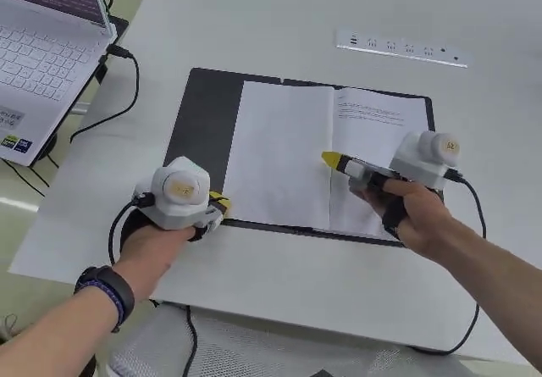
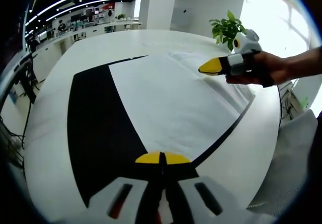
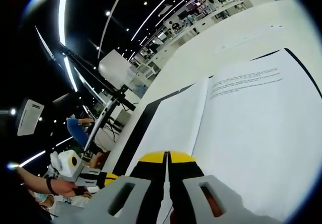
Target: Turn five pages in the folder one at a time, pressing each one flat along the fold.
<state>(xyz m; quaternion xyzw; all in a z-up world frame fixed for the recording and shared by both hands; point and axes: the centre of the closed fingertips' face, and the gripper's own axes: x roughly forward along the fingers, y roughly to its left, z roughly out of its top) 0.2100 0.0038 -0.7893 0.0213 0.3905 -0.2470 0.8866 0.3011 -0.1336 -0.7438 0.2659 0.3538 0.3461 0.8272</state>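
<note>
A black folder (image 1: 200, 116) lies open on the white table, with a blank white page (image 1: 275, 152) on the left and a printed page (image 1: 381, 135) on the right. My right gripper (image 1: 329, 158) is shut, its yellow tips resting at the fold (image 1: 330, 182) between the pages; its own view shows the tips (image 3: 166, 157) over the printed page (image 3: 256, 118). My left gripper (image 1: 218, 202) is shut and hovers at the folder's near left edge, over the black cover (image 2: 98, 128). The right gripper (image 2: 211, 67) also appears in the left gripper view.
An open laptop (image 1: 42, 55) with a cable sits at the table's far left. A white power strip (image 1: 400, 48) lies beyond the folder. A potted plant (image 2: 226, 28) stands in the background. The table's near edge (image 1: 254, 309) runs just below my hands.
</note>
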